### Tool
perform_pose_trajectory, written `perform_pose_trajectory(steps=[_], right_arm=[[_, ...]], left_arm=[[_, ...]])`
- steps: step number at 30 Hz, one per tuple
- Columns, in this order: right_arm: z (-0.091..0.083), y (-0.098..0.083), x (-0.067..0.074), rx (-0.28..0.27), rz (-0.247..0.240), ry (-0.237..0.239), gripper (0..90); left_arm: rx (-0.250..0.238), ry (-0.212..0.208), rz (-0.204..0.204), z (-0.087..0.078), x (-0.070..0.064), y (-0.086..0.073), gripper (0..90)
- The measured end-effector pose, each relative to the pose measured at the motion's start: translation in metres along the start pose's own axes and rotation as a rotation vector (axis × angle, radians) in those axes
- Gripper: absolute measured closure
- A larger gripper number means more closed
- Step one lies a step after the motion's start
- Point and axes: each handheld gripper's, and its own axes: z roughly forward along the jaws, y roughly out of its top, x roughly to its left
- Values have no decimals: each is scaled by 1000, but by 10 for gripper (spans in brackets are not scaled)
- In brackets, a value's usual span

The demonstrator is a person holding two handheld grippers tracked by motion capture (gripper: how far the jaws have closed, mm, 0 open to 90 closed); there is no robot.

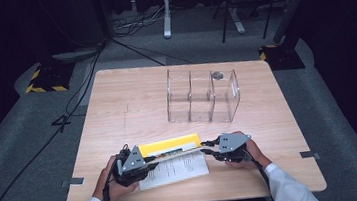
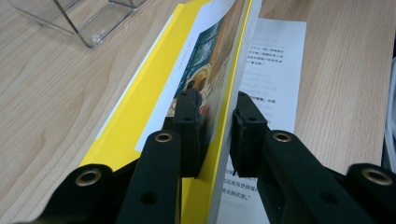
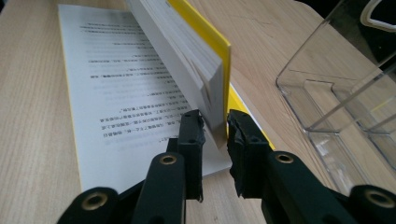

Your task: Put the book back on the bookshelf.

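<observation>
Your left gripper is clamped on the book, a yellow-covered block of pages, at its left end, near the table's front edge. Your right gripper pinches the right end. One printed white leaf lies flat on the pale woodgrain. Farther off right stands a clear plastic divided box, with bare table left of it.

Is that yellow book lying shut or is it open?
Open: one printed page lies flat on the table, while the yellow book and remaining pages stand raised.
</observation>
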Motion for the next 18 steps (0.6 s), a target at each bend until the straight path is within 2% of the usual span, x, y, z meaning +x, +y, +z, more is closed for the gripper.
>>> perform_pose_trajectory(steps=[1, 2, 4, 5, 6, 7, 8, 9, 13, 16, 17, 18], right_arm=[[3, -2, -4, -16, 24, 26, 703], [3, -2, -4, -16, 24, 26, 703], [8, -4, -11, -20, 66, 56, 586], [10, -5, -13, -16, 83, 69, 559], [12, -5, -15, -19, 86, 79, 545], [14, -5, -16, -22, 84, 70, 519], [17, -3, -15, -25, 77, 50, 529], [18, -1, -15, -28, 68, 54, 553], [22, 6, -10, -45, 30, 92, 701], [22, 10, -5, -32, -11, 91, 743], [22, 10, -5, -32, -11, 91, 743], [20, 12, 0, -42, -31, 107, 781]], left_arm=[[5, -4, 5, 0, 1, -1, 761], [11, -10, 12, 0, 1, -1, 761], [18, -38, 14, 2, 4, -4, 764], [24, -55, 11, 3, 6, -7, 764], [22, -64, 8, 3, 9, -9, 764], [12, -68, -3, 2, 12, -12, 763], [10, -69, -12, 1, 14, -14, 762], [11, -66, -20, 0, 15, -15, 759], [7, -72, -29, -1, 18, -17, 750], [4, -61, -35, -2, 18, -17, 737], [-1, -51, -47, -4, 19, -17, 737], [-6, -35, -58, -7, 21, -16, 710]])
